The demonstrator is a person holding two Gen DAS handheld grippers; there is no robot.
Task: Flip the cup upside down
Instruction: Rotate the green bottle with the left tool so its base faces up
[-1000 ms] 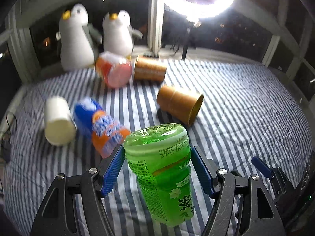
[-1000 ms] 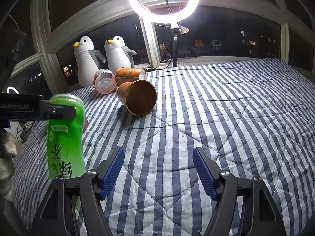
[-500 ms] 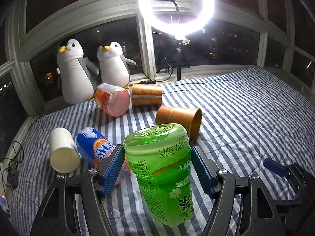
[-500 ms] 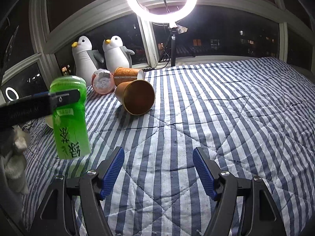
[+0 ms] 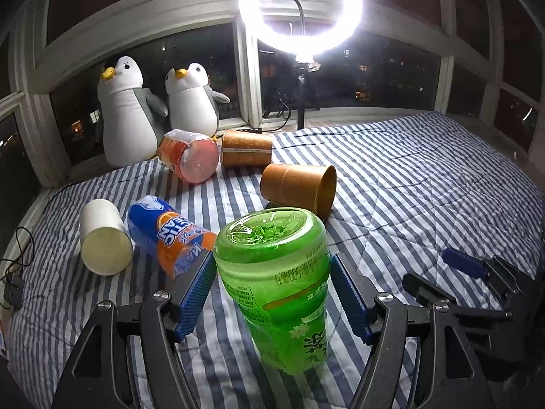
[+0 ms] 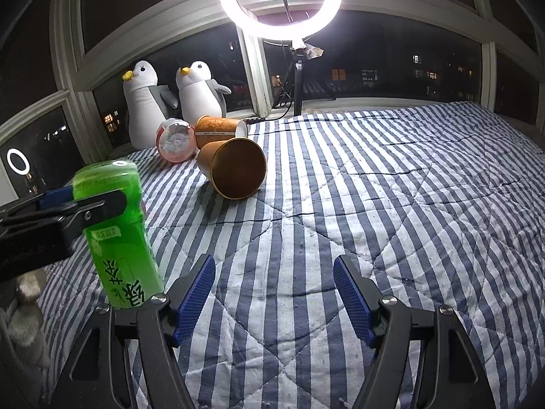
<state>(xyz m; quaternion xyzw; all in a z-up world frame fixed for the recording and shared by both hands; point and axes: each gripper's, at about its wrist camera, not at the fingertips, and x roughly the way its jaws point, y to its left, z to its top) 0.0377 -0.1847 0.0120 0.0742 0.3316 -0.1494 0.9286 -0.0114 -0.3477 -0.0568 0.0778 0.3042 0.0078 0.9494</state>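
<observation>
my left gripper [image 5: 272, 293] is clamped on the green bottle [image 5: 282, 293], 1 blue pad on each side near its base end. the bottle is inverted: base up toward the cam, printed label reading upside down, lower end down by the striped bed quilt [image 5: 425, 177]; can't tell if it touches the quilt. in the right wrist view the same bottle [image 6: 119, 235] sits far left, tilted a bit, w/ the left gripper's black finger [image 6: 92, 209] across its upper part.

my right gripper [image 6: 274, 293] is spread wide w/ nothing between the fingers, just quilt [image 6: 374, 187] below it. it shows at the right edge of the left view too [image 5: 477, 272].

other stuff on the bed, all lying on its side: brown paper cup [image 5: 299, 189] w/ mouth facing right, just behind the green bottle; a 2nd patterned brown cup [image 5: 247, 148] further back; a pink-orange bottle [image 5: 190, 156] beside that one; a blue-orange bottle [image 5: 167, 235] and a white cup [image 5: 104, 242] to the left, near each other.

2 plush penguins [image 5: 155, 109] stand at the window sill. ring light [image 5: 299, 8] on a stand behind the bed, lit, dark outside.
</observation>
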